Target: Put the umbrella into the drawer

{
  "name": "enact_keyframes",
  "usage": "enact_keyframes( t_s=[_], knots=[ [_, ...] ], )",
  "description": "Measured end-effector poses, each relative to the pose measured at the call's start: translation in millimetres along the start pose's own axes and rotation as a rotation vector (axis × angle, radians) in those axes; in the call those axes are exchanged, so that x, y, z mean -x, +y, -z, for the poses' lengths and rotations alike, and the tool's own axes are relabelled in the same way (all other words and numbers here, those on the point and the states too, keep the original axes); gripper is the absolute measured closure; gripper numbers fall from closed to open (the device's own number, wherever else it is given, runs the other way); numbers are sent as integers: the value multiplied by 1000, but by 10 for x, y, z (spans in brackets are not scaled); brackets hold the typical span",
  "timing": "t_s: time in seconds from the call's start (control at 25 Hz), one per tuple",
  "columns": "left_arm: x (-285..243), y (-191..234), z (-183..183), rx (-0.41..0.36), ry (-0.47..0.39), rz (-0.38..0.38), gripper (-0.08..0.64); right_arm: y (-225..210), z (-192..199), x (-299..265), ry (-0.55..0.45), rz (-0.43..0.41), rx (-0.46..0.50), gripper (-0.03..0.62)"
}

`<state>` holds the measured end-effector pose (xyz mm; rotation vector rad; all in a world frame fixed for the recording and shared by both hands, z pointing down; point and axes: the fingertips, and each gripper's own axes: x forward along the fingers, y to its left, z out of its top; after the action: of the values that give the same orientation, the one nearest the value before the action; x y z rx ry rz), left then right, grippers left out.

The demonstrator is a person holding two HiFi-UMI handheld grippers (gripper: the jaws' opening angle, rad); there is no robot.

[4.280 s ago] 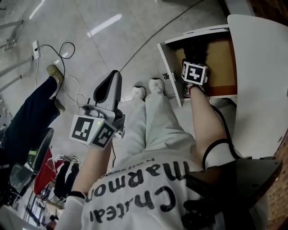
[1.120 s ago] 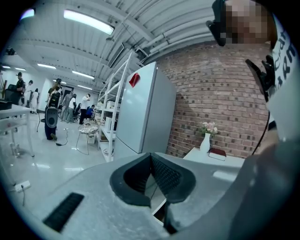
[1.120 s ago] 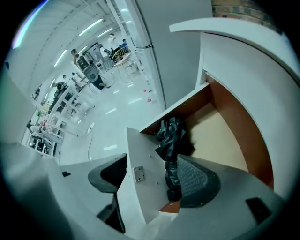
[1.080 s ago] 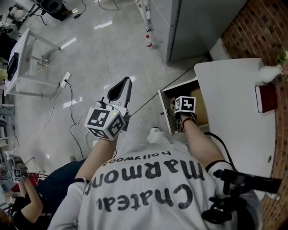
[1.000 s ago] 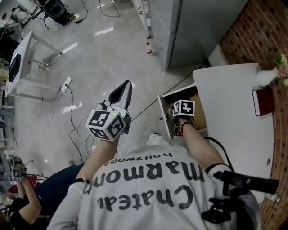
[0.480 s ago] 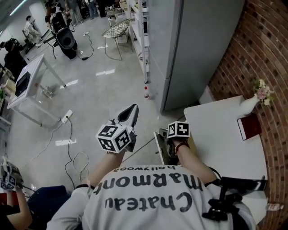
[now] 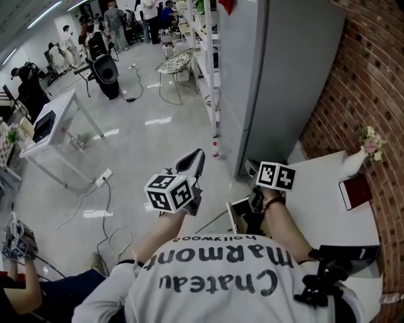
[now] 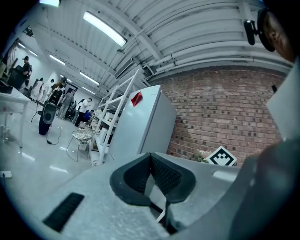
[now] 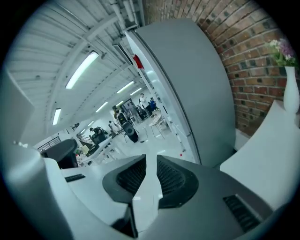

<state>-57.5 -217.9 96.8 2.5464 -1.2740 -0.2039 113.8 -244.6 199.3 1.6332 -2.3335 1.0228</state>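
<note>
Red brick wall, white table

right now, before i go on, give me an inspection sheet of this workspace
surface: white desk, beside the brick wall.
job's things: drawer open at the desk's edge; umbrella not seen.
clutter: vase of flowers and red book on the desk; bottle on the floor.
grippers: left claw shut, empty; right claw closing, nothing between its jaws.
cables: cable looped loose on the floor.
surroundings: tall grey cabinet, brick wall, people far back.
</note>
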Motion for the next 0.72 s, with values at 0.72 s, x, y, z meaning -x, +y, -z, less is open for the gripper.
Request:
enact_keyframes(
  t_s=[0.72],
  knots=[
    [333,-126,-519,-92,-134,33,545,1279,-1079,1000,-451,-79,449,568]
  ],
)
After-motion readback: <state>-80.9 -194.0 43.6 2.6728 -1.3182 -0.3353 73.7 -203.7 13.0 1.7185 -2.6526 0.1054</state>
